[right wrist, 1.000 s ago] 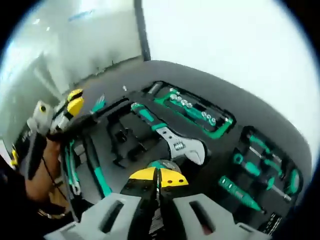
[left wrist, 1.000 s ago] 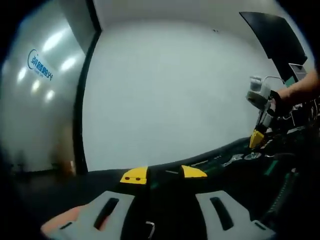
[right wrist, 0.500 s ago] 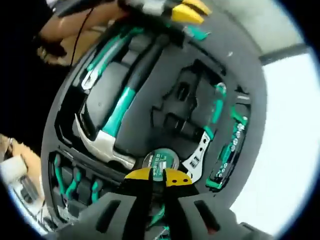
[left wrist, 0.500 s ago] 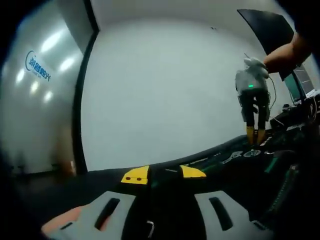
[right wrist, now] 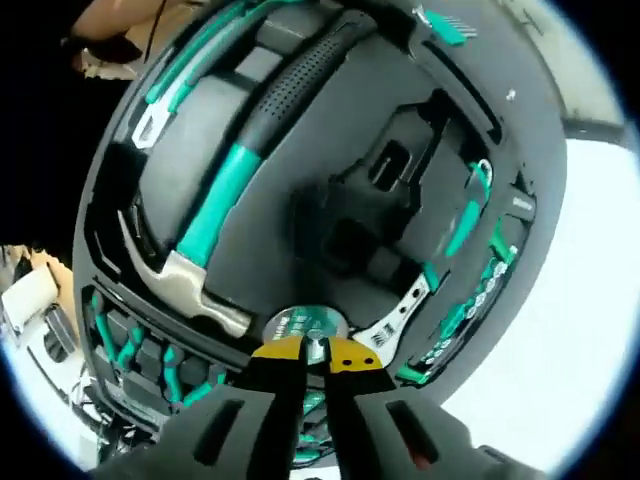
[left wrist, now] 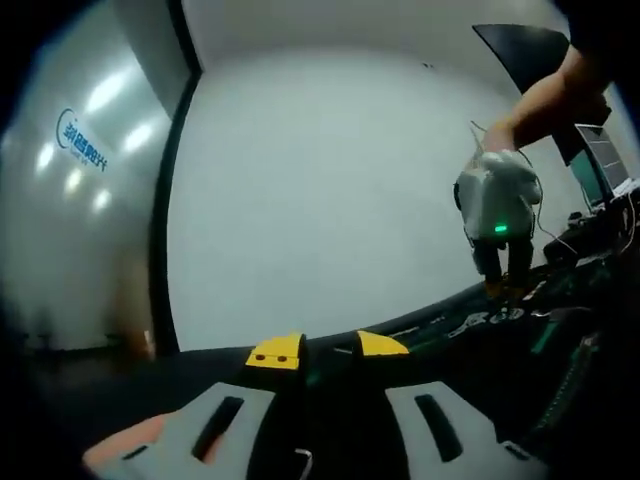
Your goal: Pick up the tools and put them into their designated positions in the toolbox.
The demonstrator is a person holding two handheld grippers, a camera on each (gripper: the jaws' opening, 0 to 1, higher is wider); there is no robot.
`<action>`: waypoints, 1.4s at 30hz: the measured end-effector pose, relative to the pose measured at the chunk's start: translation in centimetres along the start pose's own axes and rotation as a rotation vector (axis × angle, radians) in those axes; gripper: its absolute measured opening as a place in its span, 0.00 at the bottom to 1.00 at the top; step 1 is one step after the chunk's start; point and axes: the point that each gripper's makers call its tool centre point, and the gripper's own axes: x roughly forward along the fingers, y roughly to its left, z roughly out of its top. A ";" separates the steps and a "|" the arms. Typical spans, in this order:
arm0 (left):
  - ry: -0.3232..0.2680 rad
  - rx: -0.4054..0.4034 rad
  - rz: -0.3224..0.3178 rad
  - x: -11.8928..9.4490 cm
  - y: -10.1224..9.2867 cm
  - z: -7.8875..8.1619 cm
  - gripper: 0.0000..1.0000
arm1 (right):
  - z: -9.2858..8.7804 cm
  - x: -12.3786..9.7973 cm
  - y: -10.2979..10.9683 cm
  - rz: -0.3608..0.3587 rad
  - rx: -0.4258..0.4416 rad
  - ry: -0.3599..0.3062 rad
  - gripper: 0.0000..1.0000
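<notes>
In the right gripper view I look down into the open black toolbox (right wrist: 300, 215). A hammer (right wrist: 215, 215) with a green and black handle lies in its slot. An adjustable wrench (right wrist: 405, 312) lies beside a round tape measure (right wrist: 300, 324). My right gripper (right wrist: 317, 352) stands on the tape measure's near edge, jaws almost together with a small silvery part between the yellow tips. In the left gripper view my left gripper (left wrist: 328, 349) hovers open and empty above the toolbox (left wrist: 560, 350). The right gripper (left wrist: 497, 200), held by a hand, points down into the box.
Green-handled screwdrivers (right wrist: 125, 345) fill a row at the box's lower left, and a socket strip (right wrist: 470, 300) lies along its right side. A white wall (left wrist: 330, 180) and a glass partition (left wrist: 80, 190) stand behind. A dark screen (left wrist: 540, 60) hangs at the upper right.
The right gripper has swung from a slanted view of the box to pointing straight down, staying at the tape measure. The left gripper has barely moved.
</notes>
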 end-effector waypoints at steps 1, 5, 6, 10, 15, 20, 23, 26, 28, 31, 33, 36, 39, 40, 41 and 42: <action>0.000 -0.003 0.001 0.0 0.0 0.0 0.15 | 0.0 -0.4 0.0 -0.004 0.005 -0.011 0.04; 0.004 -0.001 -0.003 0.0 -0.1 -0.1 0.15 | 2.3 -2.8 -0.9 -0.004 0.256 -0.333 0.04; 0.005 -0.001 -0.003 0.0 -0.1 -0.1 0.15 | 2.5 -3.7 -1.5 -0.038 0.318 -0.443 0.04; 0.002 -0.013 -0.002 0.0 0.0 0.0 0.15 | 0.9 -4.3 -2.1 -0.108 0.551 -0.710 0.04; 0.006 -0.010 -0.007 0.0 -0.1 -0.1 0.15 | -1.1 -4.8 -3.6 -0.135 0.828 -0.934 0.05; 0.018 -0.013 -0.011 0.1 -0.2 -0.4 0.15 | -1.9 -5.8 -7.0 -0.105 1.019 -1.110 0.05; 0.027 -0.013 -0.014 0.1 -0.3 -0.7 0.15 | -2.4 -4.9 -9.0 -0.141 1.113 -1.120 0.05; 0.043 -0.002 -0.018 0.1 -0.5 -1.0 0.15 | -3.4 -2.1 -11.3 -0.195 1.120 -1.058 0.04; 0.043 -0.004 -0.021 0.2 -0.5 -1.0 0.15 | -4.2 0.2 -12.6 -0.197 1.210 -1.019 0.04; 0.051 -0.009 -0.018 0.2 -0.3 -1.2 0.15 | -3.3 1.0 -13.3 -0.187 1.239 -1.034 0.04; 0.052 -0.011 -0.020 0.1 -0.4 -1.2 0.15 | -3.1 1.5 -13.8 -0.223 1.226 -1.007 0.04; 0.035 -0.019 -0.022 0.0 -0.4 -0.8 0.15 | -3.2 2.3 -14.5 -0.251 1.236 -0.971 0.05; 0.036 -0.028 -0.016 0.1 -0.2 -0.9 0.15 | -3.5 2.7 -14.7 -0.276 1.247 -0.937 0.05; 0.041 -0.027 -0.017 0.1 -0.2 -1.0 0.15 | -3.4 3.0 -14.6 -0.271 1.237 -0.921 0.05; 0.042 -0.025 -0.017 0.1 -0.3 -1.0 0.15 | -3.9 3.3 -14.5 -0.291 1.214 -0.881 0.05; 0.042 -0.023 -0.018 0.1 -0.3 -1.0 0.15 | -3.9 3.3 -14.4 -0.303 1.192 -0.866 0.05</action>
